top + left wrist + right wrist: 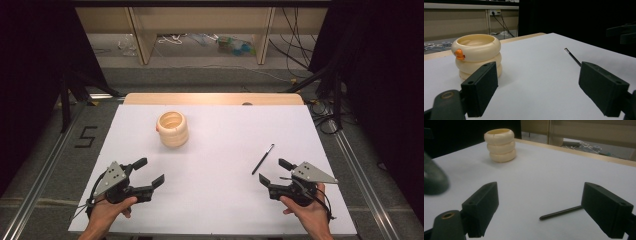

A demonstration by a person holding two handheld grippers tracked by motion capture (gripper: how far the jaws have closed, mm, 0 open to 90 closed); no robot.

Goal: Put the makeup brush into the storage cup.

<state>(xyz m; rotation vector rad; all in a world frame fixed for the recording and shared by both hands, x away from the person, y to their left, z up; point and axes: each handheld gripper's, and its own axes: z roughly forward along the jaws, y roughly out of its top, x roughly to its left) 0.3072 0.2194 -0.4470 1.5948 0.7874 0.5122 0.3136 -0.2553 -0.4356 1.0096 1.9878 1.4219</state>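
Note:
A cream, ribbed ring-shaped holder (172, 129) with a small orange knob stands upright on the white table top (220, 145), left of centre and toward the back. A thin black pen (263, 159) lies flat at the right. My left gripper (148, 171) rests low near the front left, held by a hand, jaws wide open and empty. My right gripper (275, 171) sits at the front right, open and empty, just beside the pen's near end. The left gripper view has the holder (476, 55) and the pen (573, 57) ahead; the right gripper view has the pen (560, 213) between its jaws and the holder (500, 145) beyond.
The table's wooden back edge (212, 98) runs behind the white sheet. Beyond it are wooden furniture legs (141, 35), cables and clutter on the floor. Dark stands flank both sides. A "5" mark (86, 136) is on the floor at the left.

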